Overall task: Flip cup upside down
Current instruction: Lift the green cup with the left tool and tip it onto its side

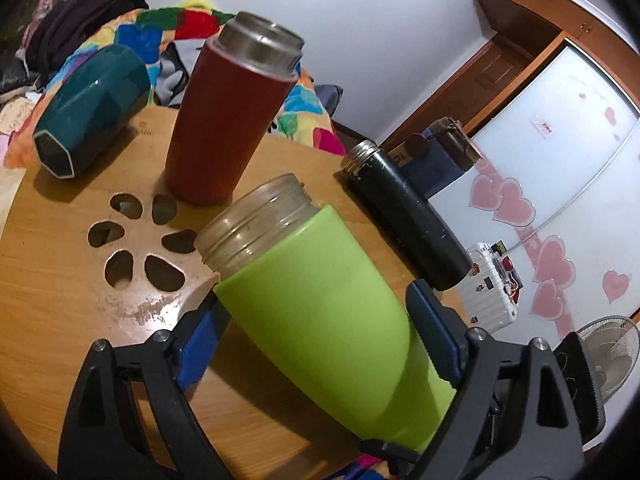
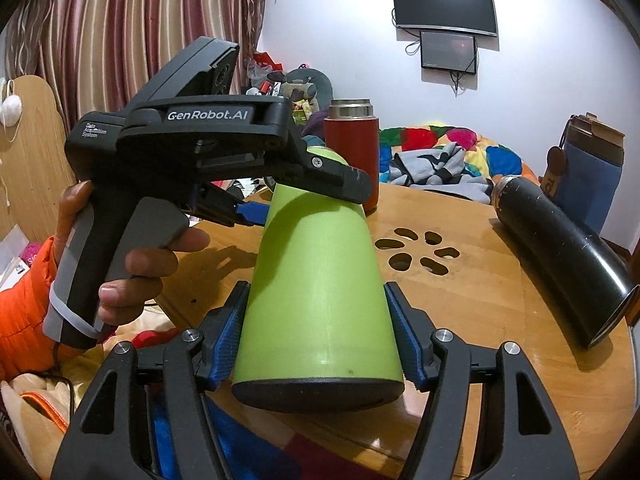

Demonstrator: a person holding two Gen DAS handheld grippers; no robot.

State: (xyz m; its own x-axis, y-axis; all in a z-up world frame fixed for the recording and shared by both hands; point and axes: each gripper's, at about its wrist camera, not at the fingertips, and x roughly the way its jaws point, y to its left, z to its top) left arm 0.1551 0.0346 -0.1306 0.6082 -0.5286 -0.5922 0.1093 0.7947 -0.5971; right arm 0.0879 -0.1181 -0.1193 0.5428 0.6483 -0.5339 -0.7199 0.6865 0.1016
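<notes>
A lime green cup (image 1: 332,320) with a clear threaded glass mouth is held tilted above the round wooden table (image 1: 52,300). My left gripper (image 1: 316,316) is shut on the green sleeve, blue pads on both sides. In the right wrist view the cup (image 2: 316,292) points away with its dark base toward the camera. My right gripper (image 2: 316,336) is shut on the lower body near the base. The left gripper (image 2: 304,192) shows there gripping the cup farther up, held by a hand (image 2: 132,264).
A red flask (image 1: 228,120) stands upright on the table. A black flask (image 1: 404,212) and a teal faceted cup (image 1: 88,116) lie on their sides. A blue bottle (image 2: 588,168) stands at the far edge. The tabletop has petal-shaped cutouts (image 1: 140,240). A bed with colourful bedding (image 2: 440,152) lies behind.
</notes>
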